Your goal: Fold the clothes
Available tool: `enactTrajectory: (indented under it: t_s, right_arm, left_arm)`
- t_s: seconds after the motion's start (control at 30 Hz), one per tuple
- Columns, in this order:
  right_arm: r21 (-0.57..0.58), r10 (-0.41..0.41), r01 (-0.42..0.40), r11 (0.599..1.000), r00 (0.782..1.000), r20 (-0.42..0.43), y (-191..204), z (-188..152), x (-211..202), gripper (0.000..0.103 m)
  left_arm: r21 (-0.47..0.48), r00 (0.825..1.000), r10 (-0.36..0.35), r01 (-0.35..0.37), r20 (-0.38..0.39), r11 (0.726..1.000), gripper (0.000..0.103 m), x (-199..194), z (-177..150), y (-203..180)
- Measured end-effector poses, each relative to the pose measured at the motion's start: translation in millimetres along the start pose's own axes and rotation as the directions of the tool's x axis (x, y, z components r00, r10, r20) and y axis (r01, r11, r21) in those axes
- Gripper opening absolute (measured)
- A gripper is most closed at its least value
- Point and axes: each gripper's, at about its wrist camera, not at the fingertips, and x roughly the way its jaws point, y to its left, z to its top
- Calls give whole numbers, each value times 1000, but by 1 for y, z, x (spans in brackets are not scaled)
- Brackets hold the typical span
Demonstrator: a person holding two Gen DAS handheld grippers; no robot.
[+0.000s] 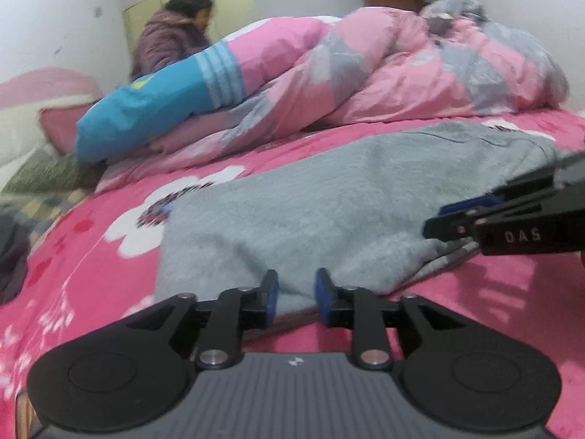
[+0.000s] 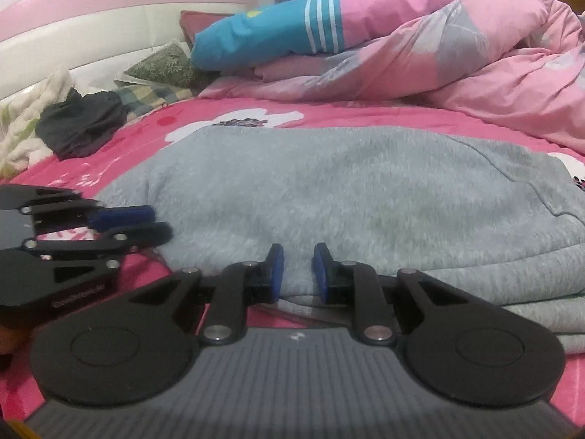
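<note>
A bright pink flower-printed bedsheet (image 2: 329, 113) covers the bed. At the far side lies a crumpled pink-and-grey quilt (image 1: 420, 73), with a blue striped pillow (image 2: 263, 33) to its left. A dark crumpled cloth (image 2: 80, 124) sits far left.
</note>
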Motion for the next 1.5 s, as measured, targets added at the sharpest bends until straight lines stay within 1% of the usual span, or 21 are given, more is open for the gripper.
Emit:
enactTrajectory:
  t_s: [0.07, 0.13, 0.17, 0.27, 0.4, 0.43, 0.47, 0.53, 0.57, 0.73, 0.77, 0.83, 0.93, 1.1, 1.13, 1.17, 1.2, 1.23, 1.3, 1.4, 1.5]
  right_arm:
    - [-3, -2, 2, 1000, 1000, 3, 1, 0, -1, 17]
    - [-1, 0, 0, 1000, 1000, 5, 2, 0, -1, 17]
    - [1, 1, -1, 1000, 1000, 6, 1, -1, -2, 17]
    - [5, 4, -4, 1000, 1000, 9, 0, -1, -1, 17]
    - [7, 4, -4, 1000, 1000, 11, 0, -1, -1, 17]
    - [7, 4, -4, 1000, 1000, 11, 0, -1, -1, 17]
    - [7, 4, -4, 1000, 1000, 11, 0, -1, -1, 17]
    - [7, 4, -4, 1000, 1000, 11, 0, -1, -1, 17]
    - [7, 3, -4, 1000, 1000, 12, 0, -1, -1, 17]
    - [19, 11, -12, 1000, 1000, 14, -2, -1, -1, 17]
    - [22, 14, -14, 1000, 1000, 15, -3, -1, -1, 17]
    - [25, 16, -16, 1000, 1000, 15, -4, -1, -1, 17]
    - [12, 7, -7, 1000, 1000, 14, -1, -1, -1, 17]
    - [-3, -5, 5, 1000, 1000, 11, 1, -1, 0, 17]
    - [-5, -6, 6, 1000, 1000, 11, 2, -1, 0, 17]
    - [-8, -7, 7, 1000, 1000, 11, 2, -1, 0, 17]
    - [-10, -9, 9, 1000, 1000, 10, 2, -1, 0, 17]
    - [-12, -10, 10, 1000, 1000, 11, 2, -1, 0, 17]
    - [-15, -12, 12, 1000, 1000, 11, 3, -1, 1, 17]
    - [-13, -11, 12, 1000, 1000, 14, 2, -1, 0, 17]
    - [-19, -16, 16, 1000, 1000, 13, 3, -2, 1, 17]
  left_arm:
    - [-59, 1000, 7, -9, -27, 998, 31, -5, -5, 12]
    - [-79, 1000, 11, -13, -27, 997, 25, -13, -9, 20]
    - [-88, 1000, 13, -16, -25, 996, 25, -17, -11, 23]
    - [-92, 999, 16, -12, 43, 996, 25, -34, -6, 29]
    - [-71, 995, 48, -42, 85, 997, 25, -35, 8, 31]
    - [-66, 996, 76, -73, 49, 995, 25, -25, 9, 32]
    - [-90, 996, 85, -85, 0, 992, 25, -13, 4, 37]
    - [-137, 991, 97, -109, -90, 985, 27, 8, -3, 47]
    - [-168, 993, 95, -106, -69, 980, 27, 3, -3, 50]
    - [-126, 987, 158, -154, 21, 980, 28, -30, 7, 41]
    - [-124, 987, 156, -149, 47, 981, 28, -34, 9, 39]
    - [-122, 988, 119, -107, 95, 987, 28, -37, 16, 33]
    - [-94, 989, 63, -51, 132, 994, 28, -26, 30, 18]
    - [-155, 999, 36, -31, 32, 987, 28, 15, 22, 17]
    - [-190, 999, 38, -41, -19, 981, 28, 26, 14, 23]
    - [-251, 1000, 5, -12, -27, 968, 28, 30, 7, 32]
    - [-300, 1000, -21, 15, -15, 954, 26, 29, 6, 41]
    - [-316, 1000, -21, 14, -18, 949, 23, 30, 7, 44]
    - [-332, 1000, -24, 17, -18, 943, 23, 31, 7, 48]
    - [-317, 1000, 2, -1, 4, 948, 24, 16, 8, 47]
    - [-278, 997, 42, -23, 64, 960, 25, -8, 12, 44]
